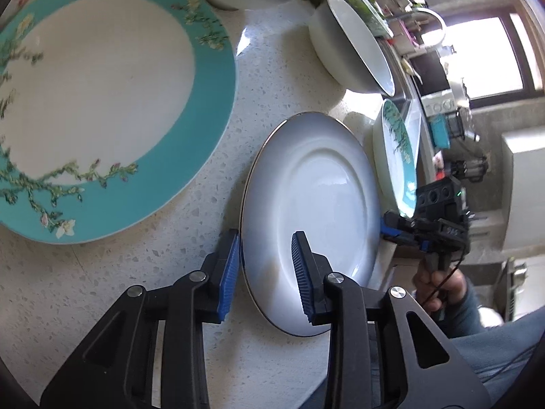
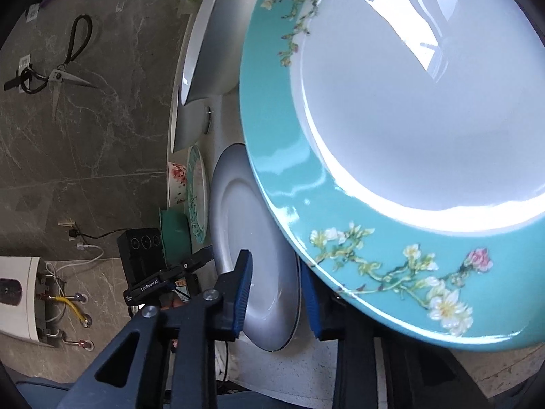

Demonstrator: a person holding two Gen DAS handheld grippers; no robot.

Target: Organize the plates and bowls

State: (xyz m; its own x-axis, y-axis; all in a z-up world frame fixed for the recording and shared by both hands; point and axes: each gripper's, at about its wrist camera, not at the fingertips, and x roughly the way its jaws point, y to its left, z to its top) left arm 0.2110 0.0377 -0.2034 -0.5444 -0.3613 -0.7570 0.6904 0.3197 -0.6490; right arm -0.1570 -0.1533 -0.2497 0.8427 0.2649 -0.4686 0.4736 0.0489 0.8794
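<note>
- Countertop (image 1: 190, 272): pale speckled stone, crowded with crockery; dark marbled wall tiles (image 2: 112, 129) behind, kitchen scissors (image 2: 56, 76) hanging there, and a bright window (image 1: 483, 58) at the far end.
- White plate (image 1: 316, 204), dark-edged, lies between two teal-rimmed floral plates, the large one (image 1: 102, 102) and another (image 1: 400, 156) beside white bowls (image 1: 351, 44).
- Left gripper (image 1: 265, 266) straddles the white plate's near rim; whether its blue pads press I cannot tell.
- Right gripper (image 2: 277, 293) straddles the opposite rim, grip equally unclear.
</note>
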